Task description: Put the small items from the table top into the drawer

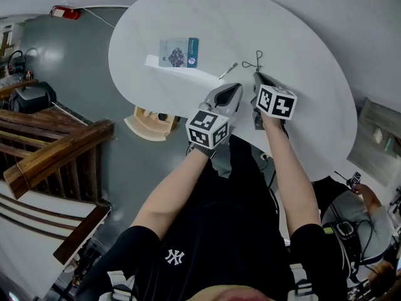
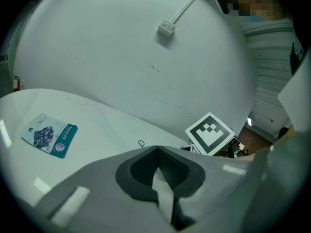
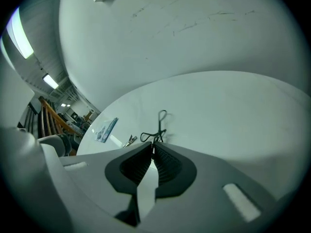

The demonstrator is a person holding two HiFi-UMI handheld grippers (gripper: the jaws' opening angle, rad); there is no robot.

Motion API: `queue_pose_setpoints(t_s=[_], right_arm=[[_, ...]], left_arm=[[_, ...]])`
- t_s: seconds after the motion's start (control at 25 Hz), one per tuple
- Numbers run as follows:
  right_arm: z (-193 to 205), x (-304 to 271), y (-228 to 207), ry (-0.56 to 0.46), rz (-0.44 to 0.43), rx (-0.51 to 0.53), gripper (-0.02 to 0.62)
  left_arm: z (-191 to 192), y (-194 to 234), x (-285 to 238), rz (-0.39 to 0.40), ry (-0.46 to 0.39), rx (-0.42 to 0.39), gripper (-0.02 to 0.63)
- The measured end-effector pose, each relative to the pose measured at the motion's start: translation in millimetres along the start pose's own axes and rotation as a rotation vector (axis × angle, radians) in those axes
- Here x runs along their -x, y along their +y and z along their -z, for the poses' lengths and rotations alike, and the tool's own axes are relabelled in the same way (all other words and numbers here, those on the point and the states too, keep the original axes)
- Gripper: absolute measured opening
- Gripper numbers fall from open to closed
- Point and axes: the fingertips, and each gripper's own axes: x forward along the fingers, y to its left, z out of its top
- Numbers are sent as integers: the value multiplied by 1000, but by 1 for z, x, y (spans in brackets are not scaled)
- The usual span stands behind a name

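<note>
Wire [image 1: 254,60] on the table [image 1: 301,30], right of the clip [image 1: 228,70] and packet [image 1: 178,52], is pinched at its near end by the right gripper [image 1: 257,75], likely for lifting to the drawer, while the left gripper [image 1: 237,86] is closed, empty, just left.

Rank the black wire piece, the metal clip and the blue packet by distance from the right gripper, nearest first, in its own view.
1. black wire piece: pinched at the fingers of the right gripper.
2. metal clip: a little to the left.
3. blue packet: farthest, further left.
</note>
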Motion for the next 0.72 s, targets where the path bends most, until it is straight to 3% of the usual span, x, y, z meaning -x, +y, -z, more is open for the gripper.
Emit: queue_pose_setpoints(t_s=[0.32, 0.72], right_arm=[[-3, 11, -6, -19, 41, -41, 40], [3, 42, 13, -76, 2, -118, 40]], left_arm=[[-2, -1, 5, 14, -5, -5, 0], [-6, -9, 20, 59, -21, -28, 0]])
